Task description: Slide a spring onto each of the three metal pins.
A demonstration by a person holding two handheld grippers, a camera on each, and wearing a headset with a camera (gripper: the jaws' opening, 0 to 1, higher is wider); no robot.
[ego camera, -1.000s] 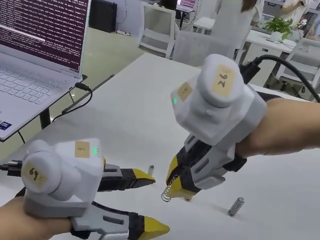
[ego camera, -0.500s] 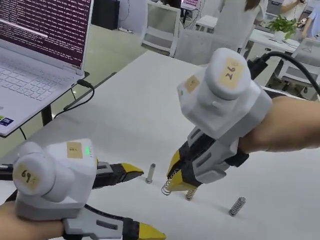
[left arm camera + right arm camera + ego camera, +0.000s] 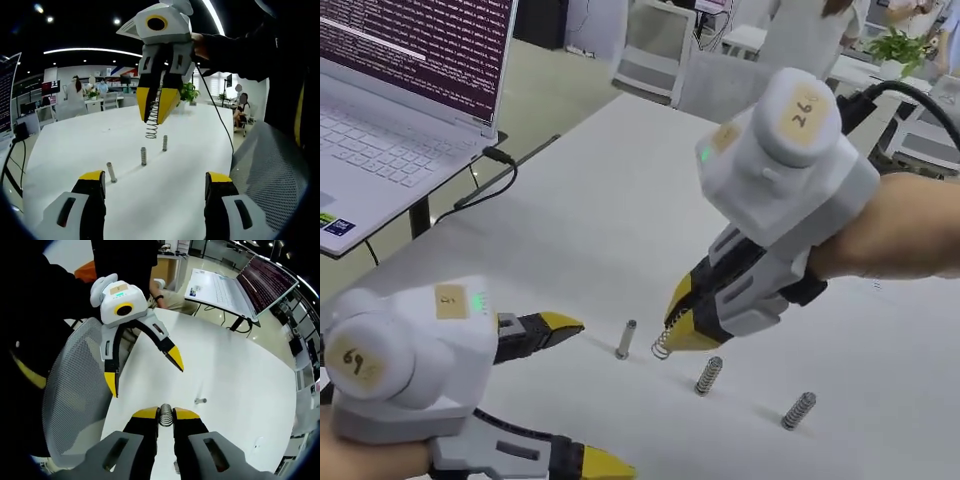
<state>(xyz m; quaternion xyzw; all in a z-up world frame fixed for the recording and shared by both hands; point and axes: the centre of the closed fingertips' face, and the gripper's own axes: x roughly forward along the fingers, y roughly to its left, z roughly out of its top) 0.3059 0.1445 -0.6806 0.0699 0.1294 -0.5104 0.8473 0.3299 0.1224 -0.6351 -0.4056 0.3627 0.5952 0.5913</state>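
White table (image 3: 600,220); right gripper (image 3: 672,333) nose-down, spring (image 3: 661,347) in jaws, beside bare pin (image 3: 625,340).

Bright even overhead light, soft shadows, fisheye warp at edges, bg soft

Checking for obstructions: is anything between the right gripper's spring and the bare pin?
Nothing visible does. The spring in the right gripper hangs beside the bare pin; the open left gripper is on the pin's other side.

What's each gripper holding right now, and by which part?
Right gripper clamps the small coiled metal spring by its upper coils, lower end hanging free. Left gripper is open, holding nothing.
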